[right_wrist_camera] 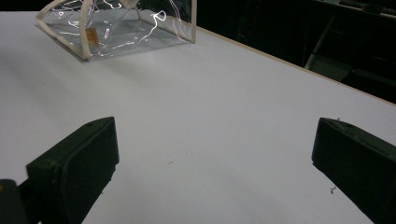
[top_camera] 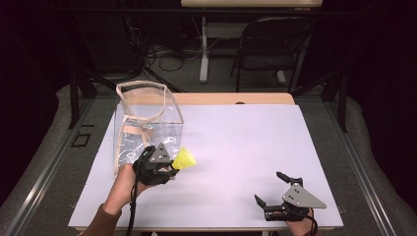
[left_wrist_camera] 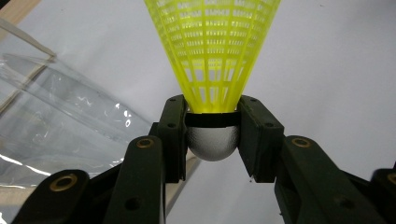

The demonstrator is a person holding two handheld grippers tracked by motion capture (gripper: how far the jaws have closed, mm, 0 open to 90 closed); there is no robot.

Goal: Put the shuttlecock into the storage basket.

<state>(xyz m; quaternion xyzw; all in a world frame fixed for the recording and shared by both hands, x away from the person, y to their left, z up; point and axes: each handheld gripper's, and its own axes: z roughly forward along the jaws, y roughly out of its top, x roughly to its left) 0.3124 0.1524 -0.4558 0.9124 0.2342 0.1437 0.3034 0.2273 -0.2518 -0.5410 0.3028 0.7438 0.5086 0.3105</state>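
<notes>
My left gripper (top_camera: pixel 169 170) is clamped on the shuttlecock (left_wrist_camera: pixel 212 56) at its rounded silver cap, just beside the clear bag (top_camera: pixel 147 123). I judge it very light, its mesh skirt easily crushed, so the firm cap is the place to hold. My right gripper (top_camera: pixel 273 189) rests spread wide, empty.

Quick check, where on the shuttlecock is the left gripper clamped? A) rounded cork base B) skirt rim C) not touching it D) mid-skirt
A: in the left gripper view the left gripper has its jaws shut on the silver rounded base of the yellow shuttlecock, with the skirt flaring away beyond them.
</notes>
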